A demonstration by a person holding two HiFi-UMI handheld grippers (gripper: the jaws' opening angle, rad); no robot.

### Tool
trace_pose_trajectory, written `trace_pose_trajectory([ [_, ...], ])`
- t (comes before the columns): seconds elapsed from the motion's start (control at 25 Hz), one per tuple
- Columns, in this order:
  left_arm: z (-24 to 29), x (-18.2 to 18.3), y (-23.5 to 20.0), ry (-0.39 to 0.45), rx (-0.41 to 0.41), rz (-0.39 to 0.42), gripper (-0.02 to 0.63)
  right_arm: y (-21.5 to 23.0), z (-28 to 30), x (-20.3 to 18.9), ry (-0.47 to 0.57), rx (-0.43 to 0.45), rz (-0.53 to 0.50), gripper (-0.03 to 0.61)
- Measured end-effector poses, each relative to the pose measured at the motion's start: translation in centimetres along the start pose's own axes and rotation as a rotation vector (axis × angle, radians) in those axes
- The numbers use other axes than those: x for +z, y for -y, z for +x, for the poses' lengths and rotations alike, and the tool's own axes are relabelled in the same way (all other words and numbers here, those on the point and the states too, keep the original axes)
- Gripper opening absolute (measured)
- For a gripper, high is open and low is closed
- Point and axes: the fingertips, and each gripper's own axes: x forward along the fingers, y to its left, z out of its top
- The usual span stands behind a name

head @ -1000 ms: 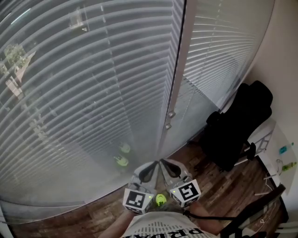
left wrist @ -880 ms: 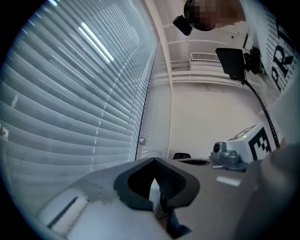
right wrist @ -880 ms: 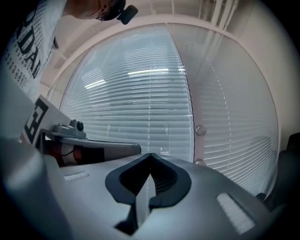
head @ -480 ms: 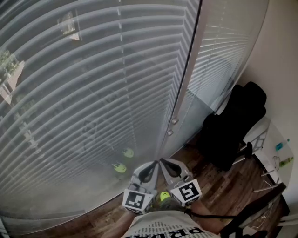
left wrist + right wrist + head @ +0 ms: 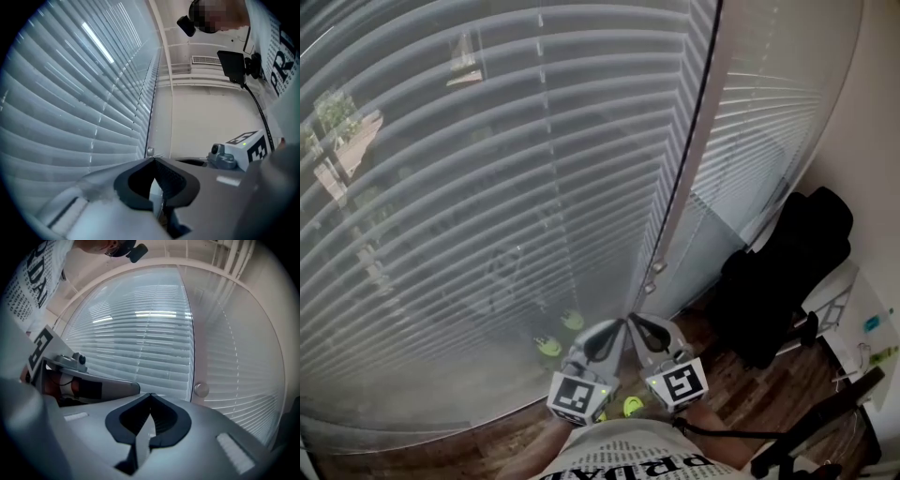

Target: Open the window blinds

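The closed slatted blinds (image 5: 487,178) cover the big window pane, and a second blind (image 5: 759,141) hangs right of the window frame (image 5: 689,178). Two small round knobs (image 5: 658,267) sit low on that frame; one knob (image 5: 201,390) shows just right of my right gripper's tips. My left gripper (image 5: 617,324) and right gripper (image 5: 636,320) are side by side at the bottom centre, pointing level at the frame, tips almost together. The left gripper (image 5: 153,160) is shut with nothing in it. The right gripper (image 5: 150,395) is shut and empty too. Neither touches the blinds.
A black chair draped with dark cloth (image 5: 787,272) stands to the right on the wood floor (image 5: 750,394). A white desk edge (image 5: 862,319) with small items is at the far right. Green light spots (image 5: 548,347) reflect in the glass.
Both grippers have moved together towards the window frame; the knobs now sit closer above their tips. Both stay shut.
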Motion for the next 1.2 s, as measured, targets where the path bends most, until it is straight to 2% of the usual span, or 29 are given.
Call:
trace_pose_trajectory([
  [0.24, 2.7, 2.1, -0.6, 0.005, 0.033, 0.034, 0.008, 3.2, 1.3, 2.1, 0.016, 0.001, -0.112, 0.009],
  [0.36, 3.7, 2.0, -0.9, 0.004, 0.057, 0.025, 0.008, 5.4, 1.4, 2.2, 0.009, -0.062, -0.187, 0.008],
  [0.44, 4.5, 1.7, -1.3, -0.020, 0.059, 0.046, 0.008, 7.3, 1.4, 2.6, 0.018, -0.113, -0.224, 0.009],
  [0.56, 4.9, 2.6, -1.7, -0.033, 0.069, 0.055, 0.008, 9.4, 1.6, 3.8, 0.036, -0.160, -0.238, 0.009],
  [0.76, 6.1, 2.7, -2.1, -0.049, 0.084, 0.050, 0.008, 10.7, 2.3, 3.4, 0.011, -0.136, -0.270, 0.013],
  [0.88, 6.4, 1.6, -2.2, -0.069, 0.087, 0.042, 0.008, 11.5, 2.0, 3.1, 0.046, -0.131, -0.260, 0.097],
  [1.0, 6.6, 0.4, -2.2, -0.075, 0.092, 0.032, 0.008, 11.8, 1.8, 2.3, 0.044, -0.078, -0.245, 0.167],
  [1.2, 7.1, 0.7, -2.0, -0.066, 0.094, 0.040, 0.008, 11.4, 1.7, 2.1, 0.027, -0.023, -0.233, 0.153],
])
